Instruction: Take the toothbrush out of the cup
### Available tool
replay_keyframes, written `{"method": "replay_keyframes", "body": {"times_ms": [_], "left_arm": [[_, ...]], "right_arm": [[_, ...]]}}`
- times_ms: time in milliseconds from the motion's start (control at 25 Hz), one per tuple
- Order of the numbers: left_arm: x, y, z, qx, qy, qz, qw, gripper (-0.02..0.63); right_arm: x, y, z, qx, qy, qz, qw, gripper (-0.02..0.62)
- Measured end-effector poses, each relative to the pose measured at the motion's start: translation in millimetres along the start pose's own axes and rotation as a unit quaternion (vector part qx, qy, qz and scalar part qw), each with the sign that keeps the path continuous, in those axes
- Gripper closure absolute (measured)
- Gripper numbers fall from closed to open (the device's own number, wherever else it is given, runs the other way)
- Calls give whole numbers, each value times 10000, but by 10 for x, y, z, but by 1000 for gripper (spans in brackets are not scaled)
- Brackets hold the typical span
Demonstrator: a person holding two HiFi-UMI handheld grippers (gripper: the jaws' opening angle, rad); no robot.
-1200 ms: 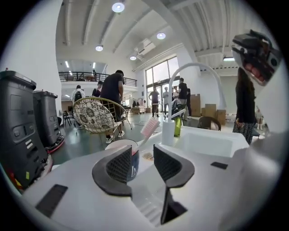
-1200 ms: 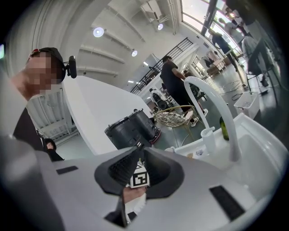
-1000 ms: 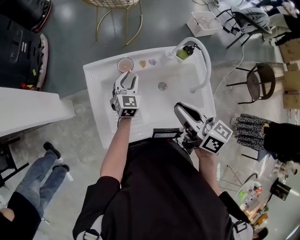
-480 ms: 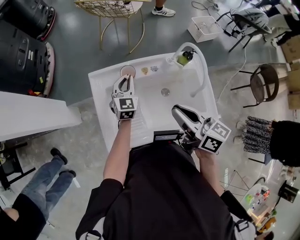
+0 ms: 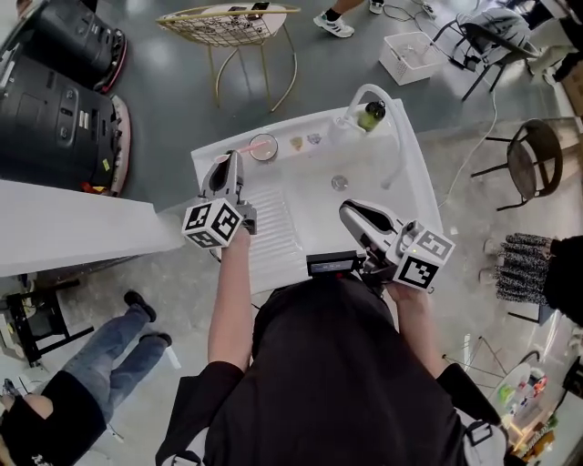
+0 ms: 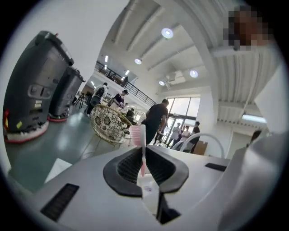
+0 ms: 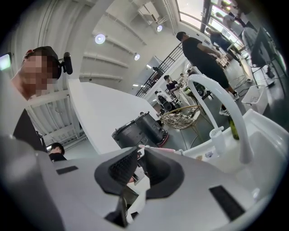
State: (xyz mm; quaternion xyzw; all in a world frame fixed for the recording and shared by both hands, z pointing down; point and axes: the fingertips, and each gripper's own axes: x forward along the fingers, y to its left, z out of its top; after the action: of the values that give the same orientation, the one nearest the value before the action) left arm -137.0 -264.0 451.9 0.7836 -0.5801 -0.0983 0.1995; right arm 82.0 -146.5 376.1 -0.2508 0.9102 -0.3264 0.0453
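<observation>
A pink toothbrush (image 6: 143,155) stands upright between my left gripper's black pads, its bristle head above them; the jaws are shut on its handle. In the head view my left gripper (image 5: 225,167) is raised over the sink's left rim, rolled on its side. The cup (image 5: 263,147), round with a pinkish rim, stands on the back ledge just right of the fingertips. No cup shows in the left gripper view. My right gripper (image 5: 357,213) hovers level over the sink's front right, jaws close together with nothing between them (image 7: 139,155).
The white sink (image 5: 206,157) has a drain (image 5: 339,183), an arched white faucet (image 5: 398,127) and a green bottle (image 5: 371,116) at the back right. Small items (image 5: 305,141) lie on the ledge. A gold wire chair (image 5: 239,27) and black machines (image 5: 55,100) stand beyond.
My left gripper stood open at the cup, then closed on the toothbrush, drew back and upward and rolled sideways. The right gripper has stayed where it was.
</observation>
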Motion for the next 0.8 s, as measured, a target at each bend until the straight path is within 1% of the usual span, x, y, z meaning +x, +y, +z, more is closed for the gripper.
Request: {"method": "replay_keyframes", "body": {"times_ms": [80,120,280,360,520,680,760,800], "left_arm": [[-94,-120,69,-675,-114,-322,9971,577],[-146,-192,99,-932,-160,-472,9944,577],[-378,-545,209,-1606,-281,-1085,9806,577],[-506,-704,251,-1822,-321,-1362,9733,577],[-726,-905,356,-2132,-434,-1796,9594,577],[-896,-1022,484,-2511,-652,-2106,9425,577],[-949,-1085,517,-2660,-690,-2256,9346,577],[-965,-1118,525,-2729,-683,-2344,9306,577]], "right_arm": [[11,2,18,24,-37,67,10000,561],[20,3,28,32,-50,101,9999,561],[60,-2,64,51,-99,212,9997,560],[75,-5,76,77,-149,248,9996,560],[91,19,125,126,-298,354,9989,561],[85,70,153,215,-454,516,9974,560],[87,91,158,243,-485,566,9969,559],[93,101,162,250,-488,590,9968,539]]}}
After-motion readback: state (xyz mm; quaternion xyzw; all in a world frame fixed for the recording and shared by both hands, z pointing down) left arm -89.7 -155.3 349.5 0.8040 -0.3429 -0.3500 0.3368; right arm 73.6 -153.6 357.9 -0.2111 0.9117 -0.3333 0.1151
